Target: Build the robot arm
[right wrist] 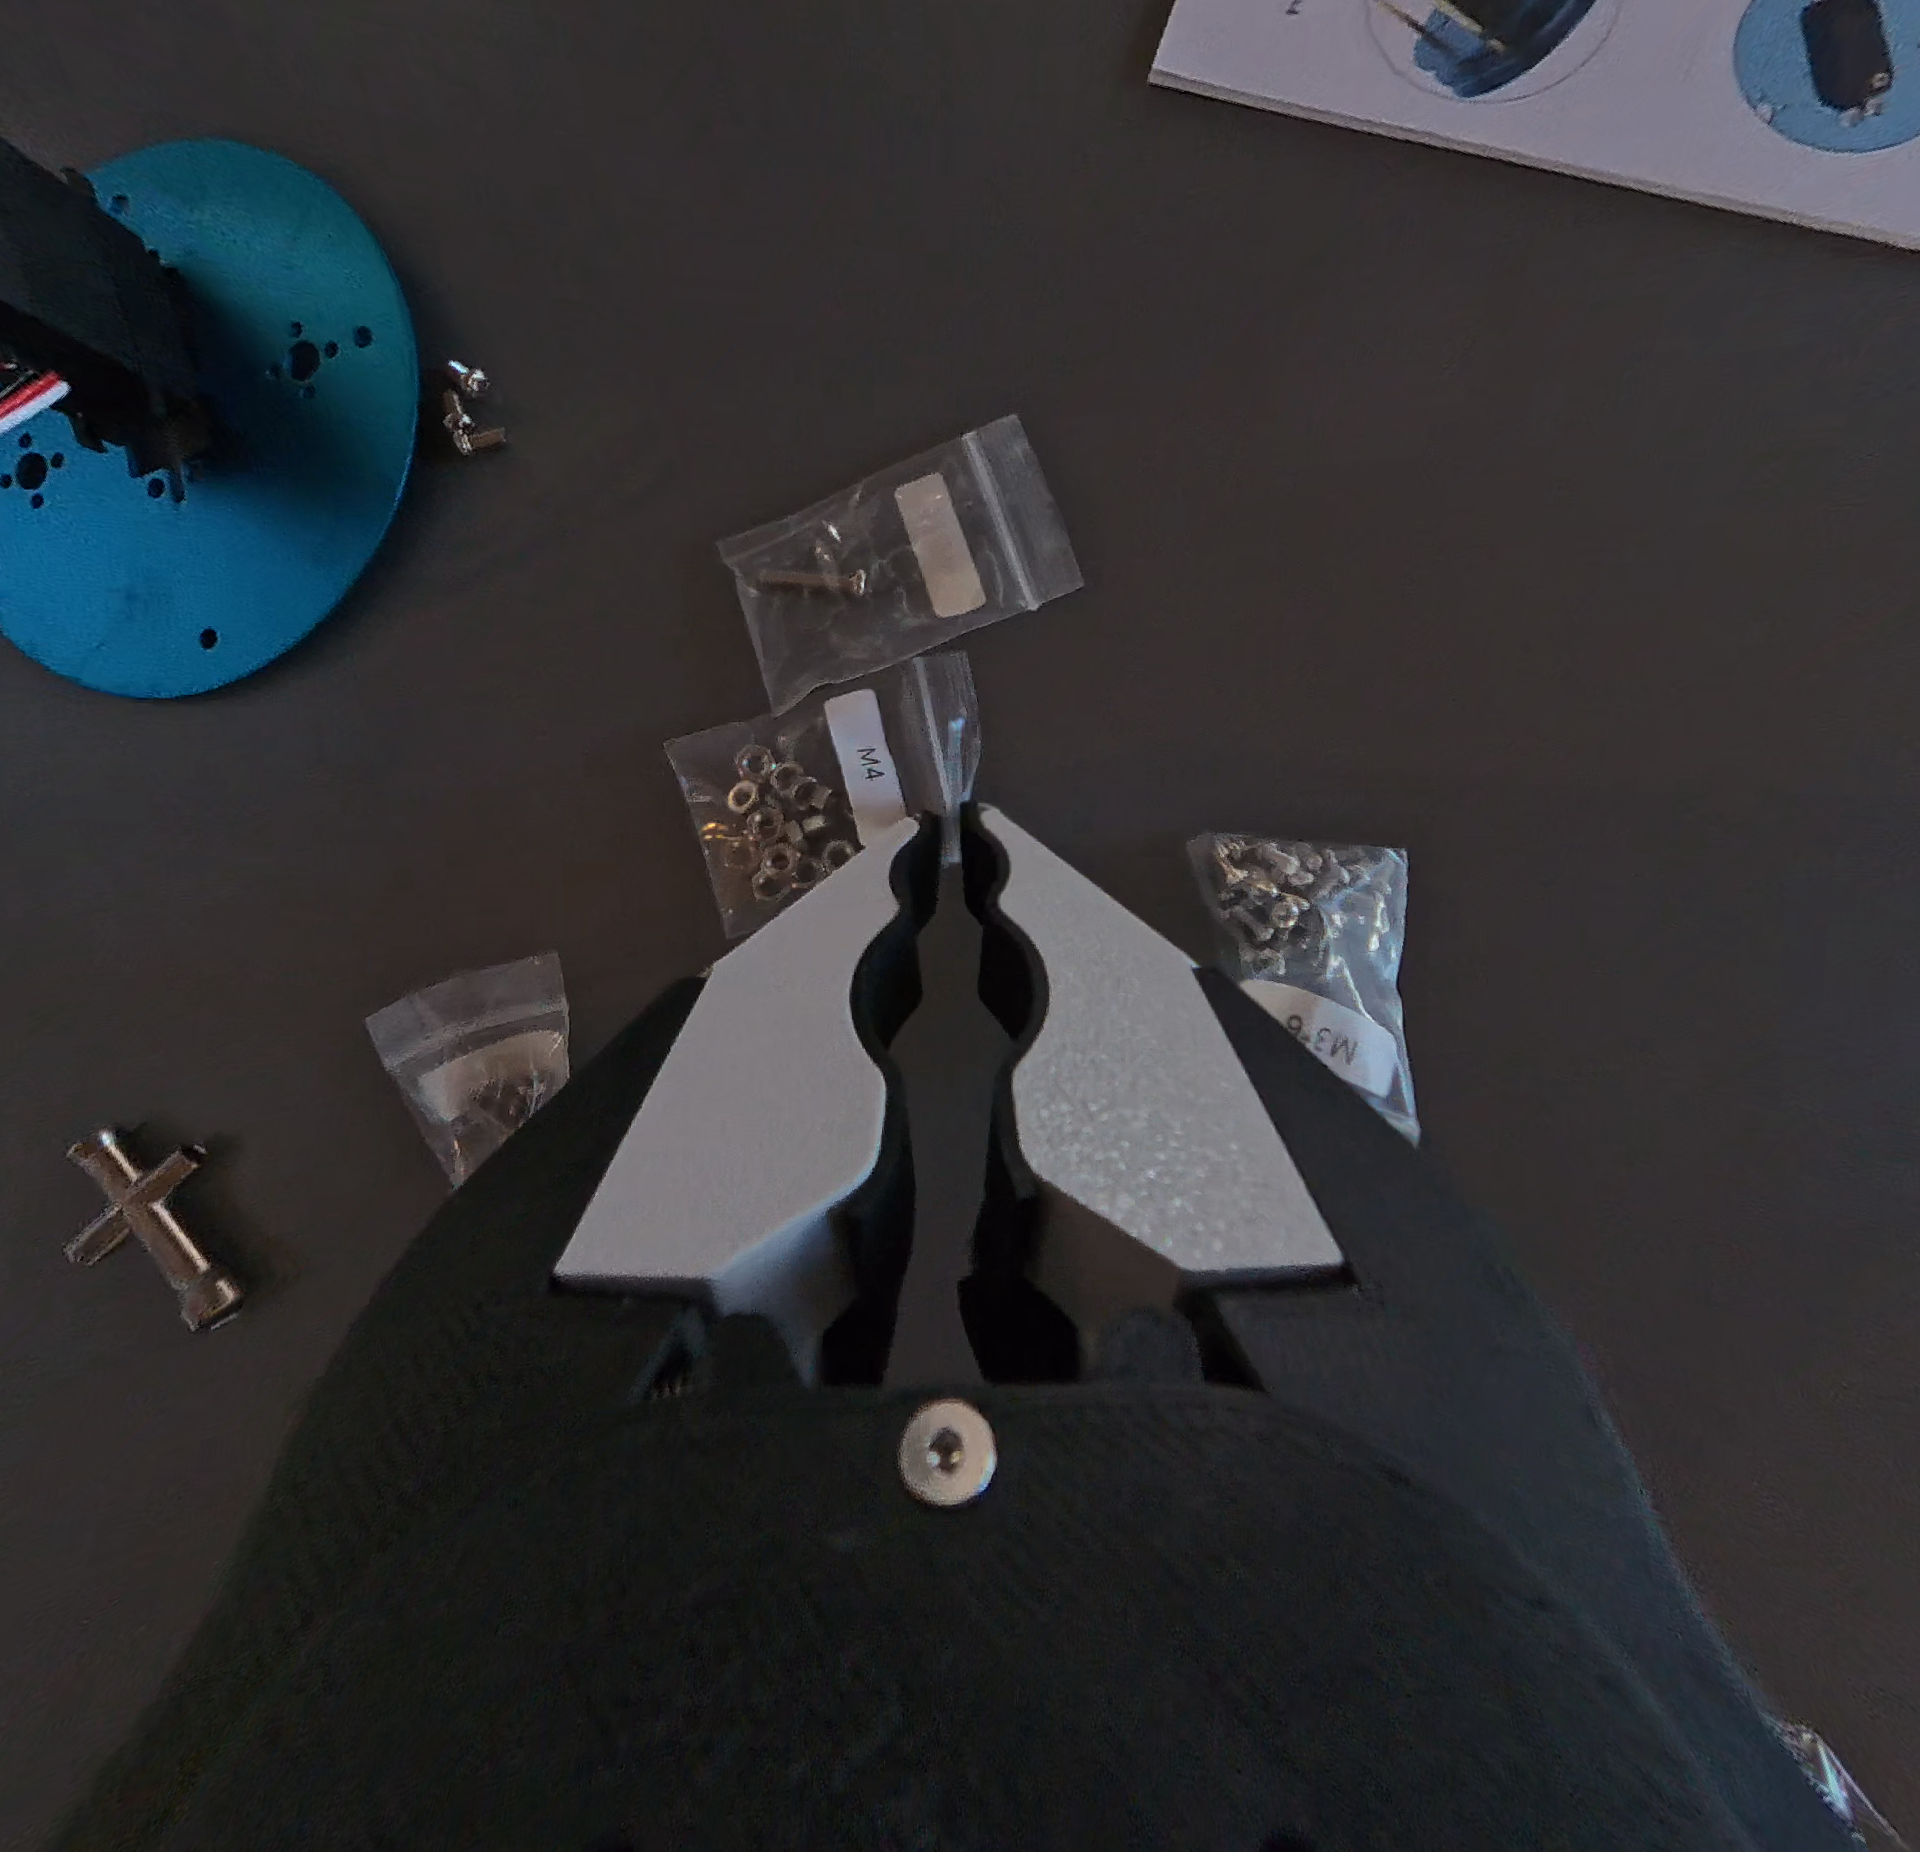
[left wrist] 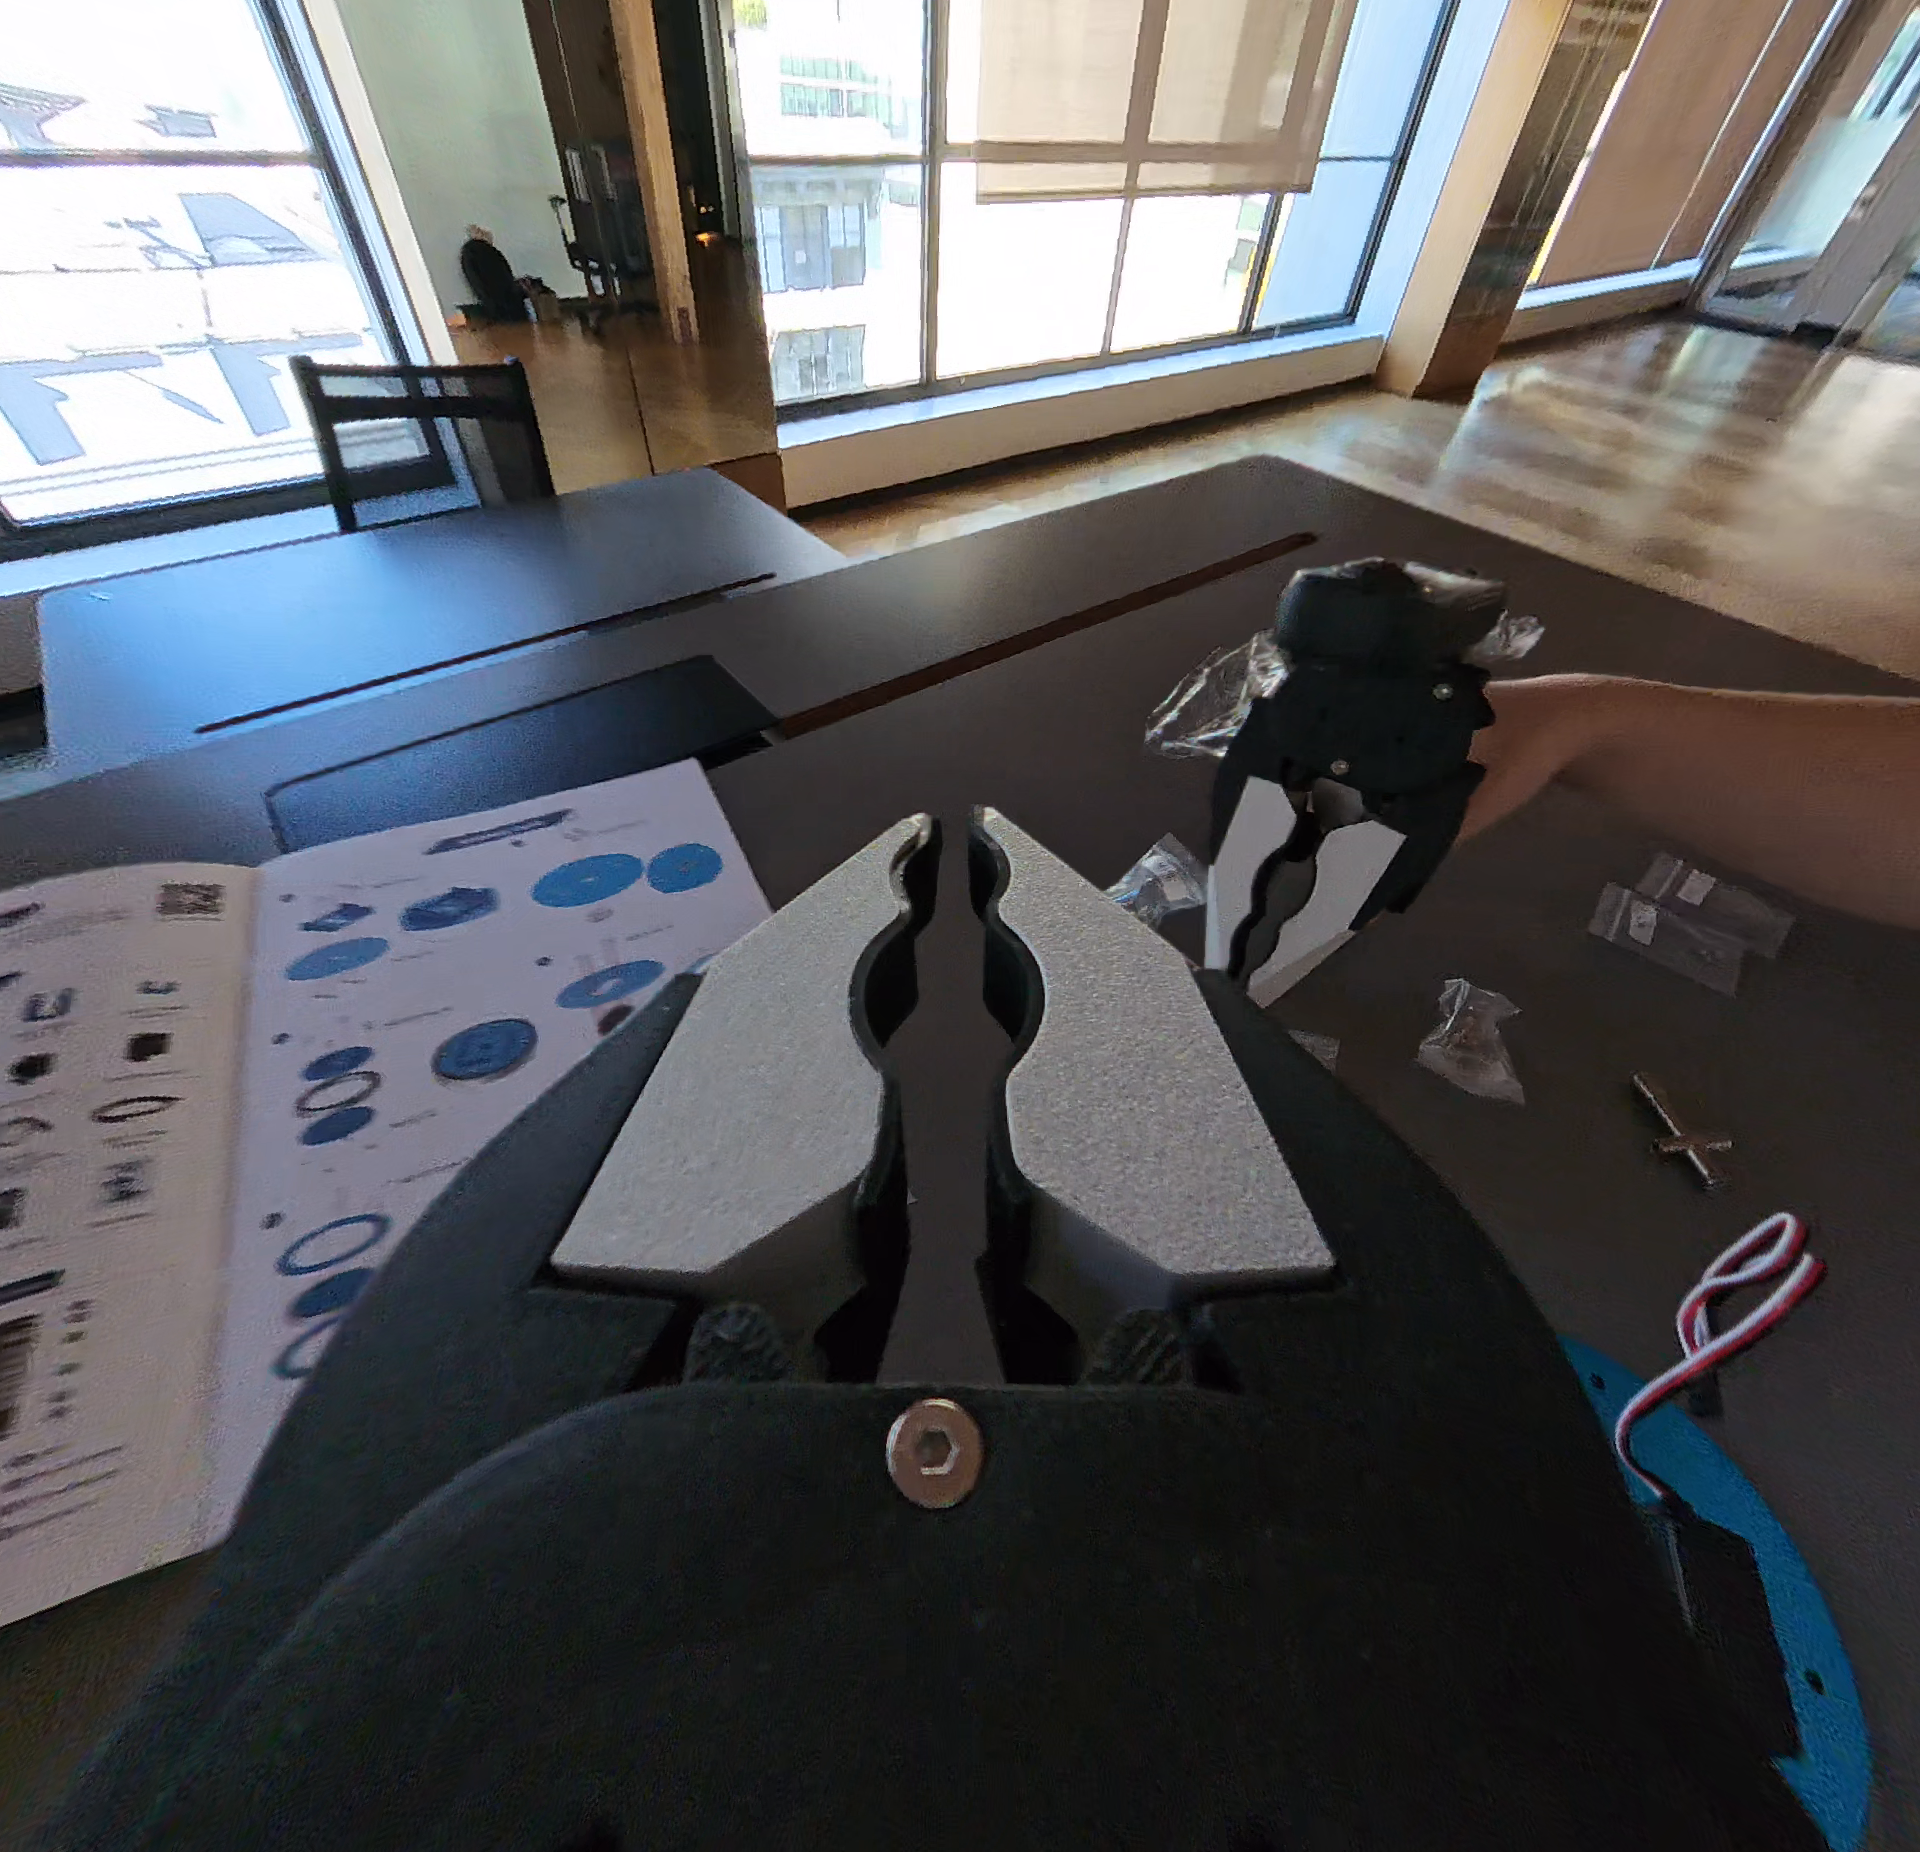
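Note:
My right gripper (right wrist: 951, 828) is shut on the zip edge of a small clear bag of metal nuts (right wrist: 769, 815), which lies on the dark table (right wrist: 1351, 503). Another clear bag holding a few screws (right wrist: 894, 555) overlaps it just beyond. From the left wrist view the right gripper (left wrist: 1247, 955) points down at the table, held by a bare hand (left wrist: 1538, 753). My left gripper (left wrist: 954, 826) is shut and empty, held above the table and facing the windows, with an open instruction booklet (left wrist: 312, 1075) to its left.
A blue round plate (right wrist: 208, 514) with holes carries a black part and a red-white wire (left wrist: 1745, 1314). Two loose screws (right wrist: 468, 410) lie beside it. A metal cross wrench (right wrist: 156, 1226), further bags of screws (right wrist: 1320, 929) and the booklet's corner (right wrist: 1558, 67) lie around. The grippers' ends are close to 25 cm from one another. To reach the metal cross wrench (right wrist: 156, 1226) in a straight line is about 15 cm for my right fingers, about 35 cm for my left. My left wrist view (left wrist: 1674, 1129) looks at it from another angle.

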